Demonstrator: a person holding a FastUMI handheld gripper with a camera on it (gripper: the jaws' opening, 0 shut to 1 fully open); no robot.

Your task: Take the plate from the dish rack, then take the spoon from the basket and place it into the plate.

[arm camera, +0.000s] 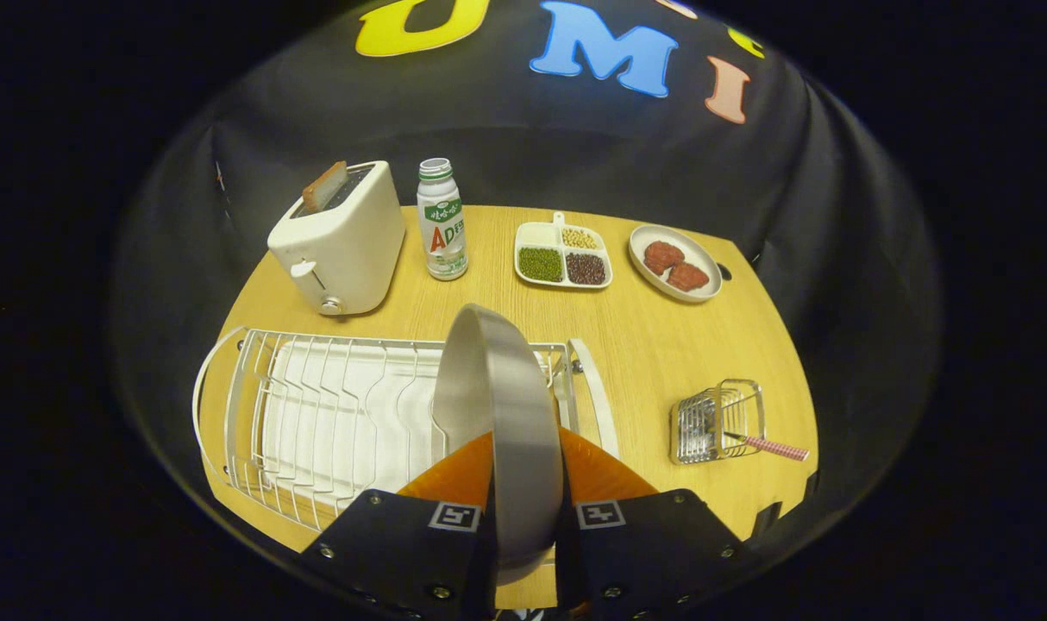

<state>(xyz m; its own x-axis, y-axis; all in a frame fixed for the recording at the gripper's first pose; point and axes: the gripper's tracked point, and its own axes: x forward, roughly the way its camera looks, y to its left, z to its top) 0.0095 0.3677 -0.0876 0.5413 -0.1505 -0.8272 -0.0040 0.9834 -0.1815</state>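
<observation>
A grey metal plate [506, 405] stands on edge between my two fingers, and my gripper [528, 470] is shut on its rim. The plate hangs above the right end of the white wire dish rack [316, 414], which lies just ahead of the fingers to the left. A small wire basket [717, 421] sits on the table to the right of the fingers. The spoon [769, 446] lies in it, its checked handle sticking out over the basket's right side.
On the far half of the wooden table [644, 345] stand a white toaster [342, 241] with a slice of bread, a milk bottle [441, 220], a divided dish of beans [564, 256] and a plate with two patties [674, 263].
</observation>
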